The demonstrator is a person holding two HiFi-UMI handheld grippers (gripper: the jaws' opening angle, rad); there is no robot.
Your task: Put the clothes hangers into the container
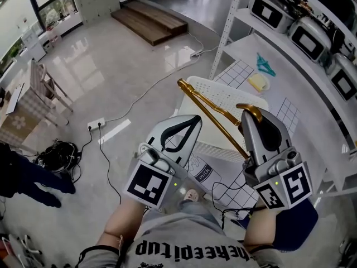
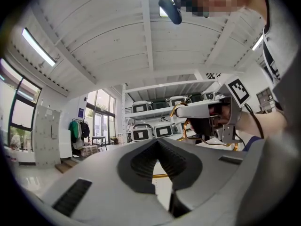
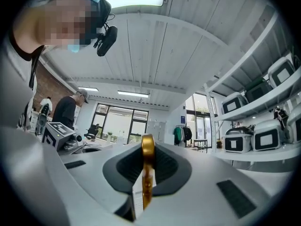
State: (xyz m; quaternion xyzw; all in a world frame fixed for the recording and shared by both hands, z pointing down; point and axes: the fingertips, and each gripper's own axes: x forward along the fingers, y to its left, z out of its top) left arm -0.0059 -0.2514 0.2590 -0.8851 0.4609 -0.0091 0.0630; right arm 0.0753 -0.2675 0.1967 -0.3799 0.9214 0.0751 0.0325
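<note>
Gold hanger [image 3: 147, 171], full-length only overhead, pinched in right hand-held gripper [image 3: 146, 149]; left hand-held gripper [image 2: 158, 142] seemingly closed

Right gripper [image 1: 254, 119] clamped on gold hanger [image 1: 247, 109], hook at the jaw tips; bars slanting up-left over white perforated container [image 1: 223, 94]; left gripper [image 1: 194, 120] just beside, tips together, nothing between; teal hanger [image 1: 265, 65] lying on shelf [image 1: 245, 49] beyond; power strip [image 1: 96, 124] on floor.

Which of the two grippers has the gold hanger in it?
The right gripper, clamped on the gold hanger; the left gripper is shut on nothing.
</note>
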